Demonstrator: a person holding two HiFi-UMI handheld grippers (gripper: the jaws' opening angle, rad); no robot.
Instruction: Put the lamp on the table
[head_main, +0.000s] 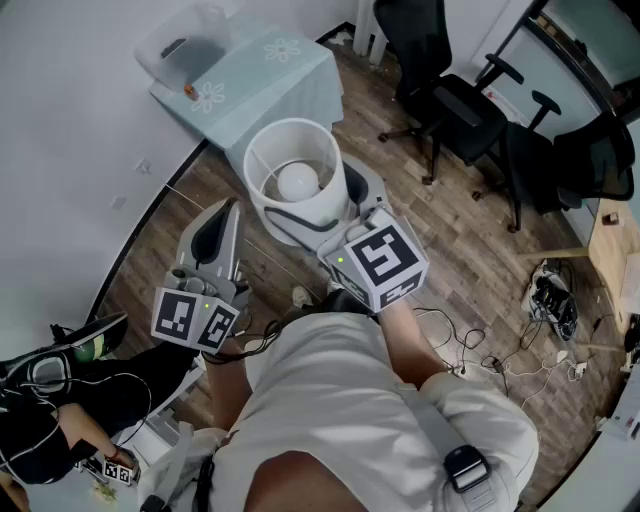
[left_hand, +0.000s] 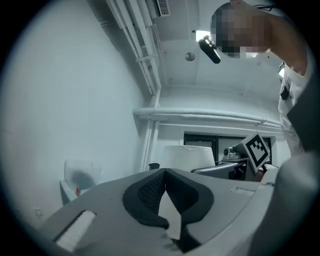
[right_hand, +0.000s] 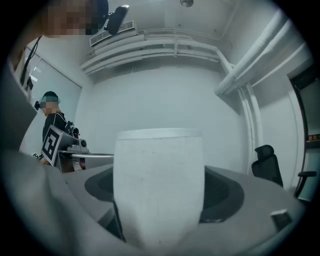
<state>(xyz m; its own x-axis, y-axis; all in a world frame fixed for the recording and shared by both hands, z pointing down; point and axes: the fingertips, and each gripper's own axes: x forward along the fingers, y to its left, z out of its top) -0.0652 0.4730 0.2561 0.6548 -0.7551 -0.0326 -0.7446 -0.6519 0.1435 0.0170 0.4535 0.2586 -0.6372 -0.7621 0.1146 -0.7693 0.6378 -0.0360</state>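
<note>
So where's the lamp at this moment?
Head view, centre: the lamp sits between the jaws of the right hand-held gripper, held above the wood floor, just below and right of the cloth-covered table at upper left.

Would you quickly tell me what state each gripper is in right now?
Left gripper: jaws shut, empty.
Right gripper: jaws closed on the lamp.

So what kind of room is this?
Likely an office or lab: black office chairs, loose cables on the wood floor, and exposed pipes under the ceiling.
</note>
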